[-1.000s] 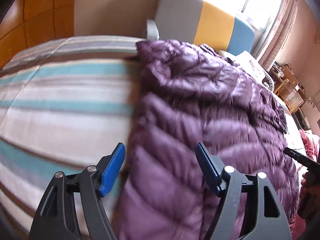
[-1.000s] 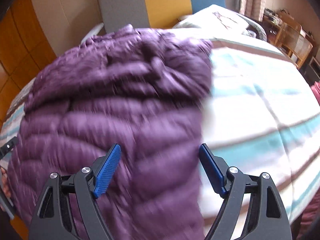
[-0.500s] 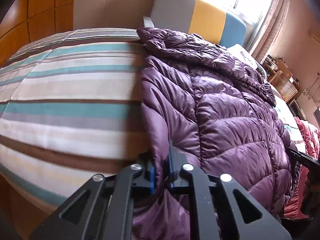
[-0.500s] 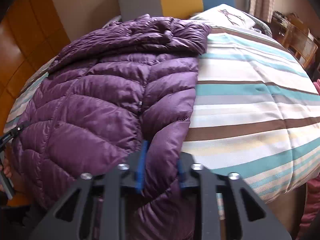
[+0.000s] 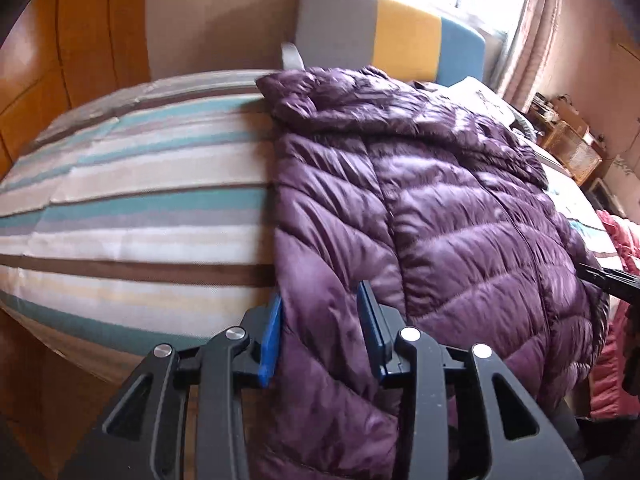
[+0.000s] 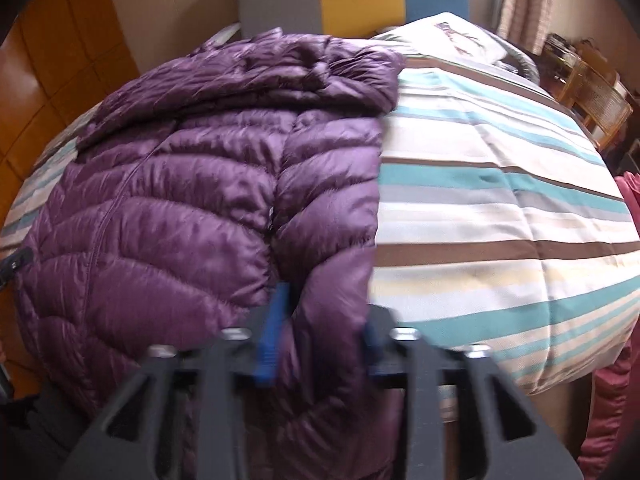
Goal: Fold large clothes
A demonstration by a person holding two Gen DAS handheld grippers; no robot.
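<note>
Bed [image 5: 132, 208] under a duvet striped teal, brown, cream and grey. Behind it, headboard [image 5: 384, 46] in grey, yellow and blue panels. Pillow [image 6: 460, 38] with a dark print at the head end. Orange wood panelling [image 5: 44, 92] along the left wall. Curtain [image 6: 520, 0] by a bright window. Wicker chair [image 6: 596, 96] beside the bed's far side. Pink-red garment [image 6: 612, 392] hanging low at the right edge.
</note>
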